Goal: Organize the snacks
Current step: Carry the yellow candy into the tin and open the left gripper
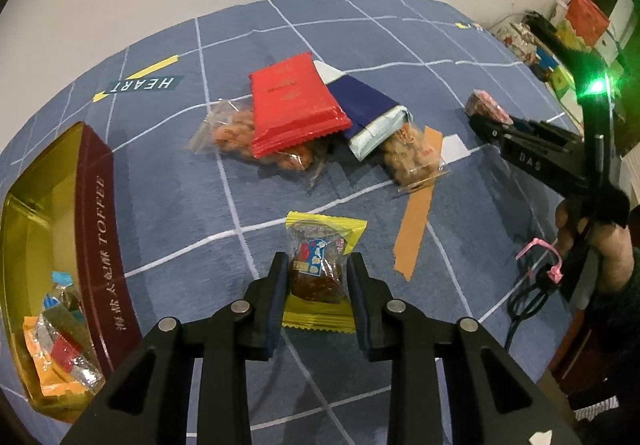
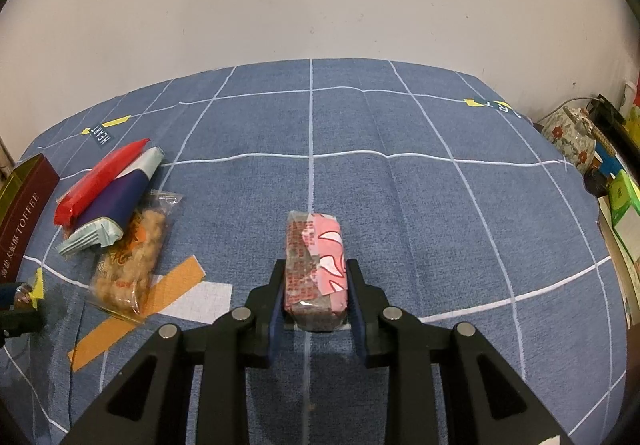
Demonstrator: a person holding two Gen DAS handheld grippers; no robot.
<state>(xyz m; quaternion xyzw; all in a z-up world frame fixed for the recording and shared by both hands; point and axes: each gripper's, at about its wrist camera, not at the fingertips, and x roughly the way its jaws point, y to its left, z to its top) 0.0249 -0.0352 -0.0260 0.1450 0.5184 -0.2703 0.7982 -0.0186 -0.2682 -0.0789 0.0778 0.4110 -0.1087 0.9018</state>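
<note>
Nearest the left wrist camera, the left tool (image 1: 317,277) pinches a yellow-edged snack packet (image 1: 320,269) between its fingers, over a blue checked cloth (image 1: 168,181) on the tabletop. At the left, the gold-lined toffee tin (image 1: 94,205) holds several small sweets. Farther off, a red packet (image 1: 294,107) lies on a navy packet (image 1: 368,113) and clear bags of biscuits. The right tool (image 2: 315,285) grips a pink-wrapped bar (image 2: 314,261). Orange tape strips (image 2: 136,315) cross the cloth. A pale wall rises behind; a floral teapot (image 2: 570,139) sits far right.
</note>
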